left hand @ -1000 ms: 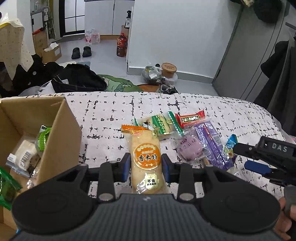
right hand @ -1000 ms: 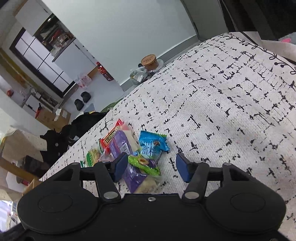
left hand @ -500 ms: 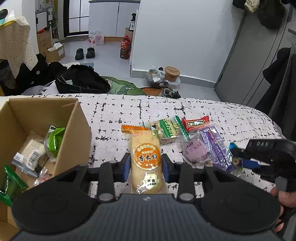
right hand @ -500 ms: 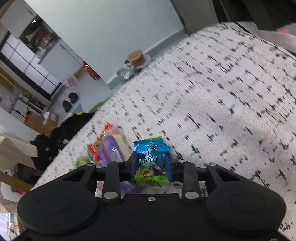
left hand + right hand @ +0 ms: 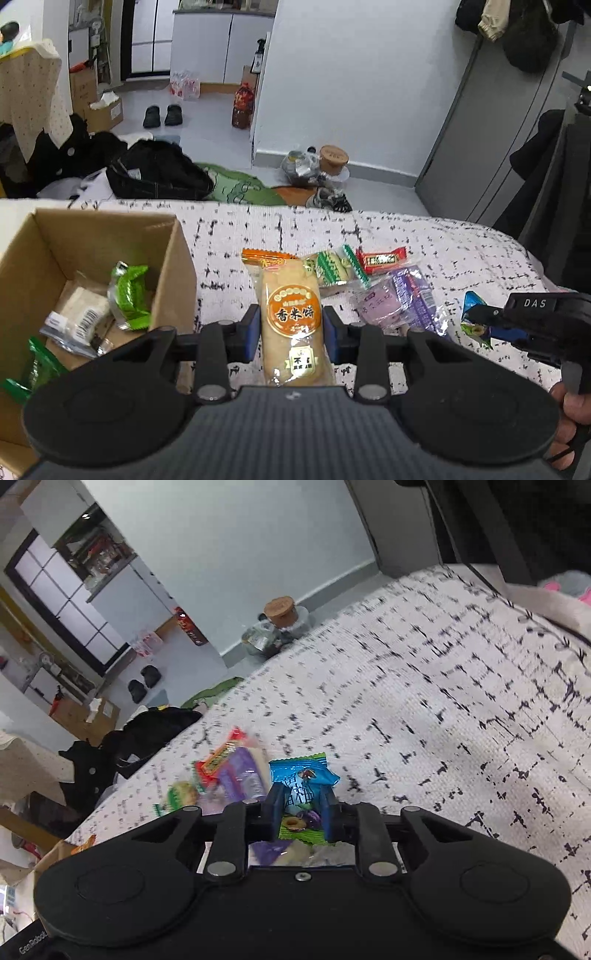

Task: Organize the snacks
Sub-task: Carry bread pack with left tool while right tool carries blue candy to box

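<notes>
Blue fingers (image 5: 252, 333) of left gripper (image 5: 291, 334) clamp crinkly rice cracker pack (image 5: 291, 321), beside cardboard box (image 5: 177, 266) near bed (image 5: 461, 251) left edge. Right gripper (image 5: 300, 814) closing, pinching blue candy packet (image 5: 303, 777), slick foil. May slip out. Loose snack pile (image 5: 391, 291) mid-bed.

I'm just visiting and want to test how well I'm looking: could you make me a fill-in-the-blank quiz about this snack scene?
1. The left gripper grips a long rice cracker pack with an ____ round label.
2. The right gripper is closing on a small ____ and green packet.
3. The snacks already sorted lie inside a ____ box.
4. The red bar lies on the ____.

Missing words: orange; blue; cardboard; patterned cloth
</notes>
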Motion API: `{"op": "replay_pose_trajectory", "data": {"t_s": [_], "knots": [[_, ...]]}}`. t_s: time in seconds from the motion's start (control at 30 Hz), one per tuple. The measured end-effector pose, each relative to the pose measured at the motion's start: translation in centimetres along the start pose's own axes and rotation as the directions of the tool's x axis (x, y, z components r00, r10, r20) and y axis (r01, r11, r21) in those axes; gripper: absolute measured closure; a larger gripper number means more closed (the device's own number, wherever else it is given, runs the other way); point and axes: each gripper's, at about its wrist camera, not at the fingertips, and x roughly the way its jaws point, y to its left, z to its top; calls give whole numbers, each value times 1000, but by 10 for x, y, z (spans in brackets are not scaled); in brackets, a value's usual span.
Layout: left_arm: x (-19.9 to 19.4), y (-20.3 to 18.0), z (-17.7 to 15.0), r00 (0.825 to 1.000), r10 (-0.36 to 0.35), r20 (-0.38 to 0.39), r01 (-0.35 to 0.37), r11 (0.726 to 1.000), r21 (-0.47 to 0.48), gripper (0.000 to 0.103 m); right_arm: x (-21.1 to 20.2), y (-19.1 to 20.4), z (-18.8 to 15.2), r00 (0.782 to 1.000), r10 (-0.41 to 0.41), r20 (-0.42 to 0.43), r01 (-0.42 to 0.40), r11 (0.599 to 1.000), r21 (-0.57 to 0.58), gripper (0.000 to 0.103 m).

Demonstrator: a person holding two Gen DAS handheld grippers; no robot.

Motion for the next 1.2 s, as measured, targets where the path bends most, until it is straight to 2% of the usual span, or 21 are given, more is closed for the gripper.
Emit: {"op": "replay_pose_trajectory", "data": {"t_s": [0.53, 0.93, 1.2], "knots": [[-51, 21, 12, 995, -40, 89, 38, 999, 32, 69, -34, 62, -21, 991, 132, 10, -131, 988, -77, 83], [-78, 65, 15, 993, 14, 115, -15, 1000, 9, 69, -38, 106, -46, 976, 216, -24, -217, 968, -126, 83], [-88, 95, 8, 993, 53, 103, -50, 998, -33, 69, -41, 127, -59, 968, 247, -44, -251, 956, -149, 83]]}}
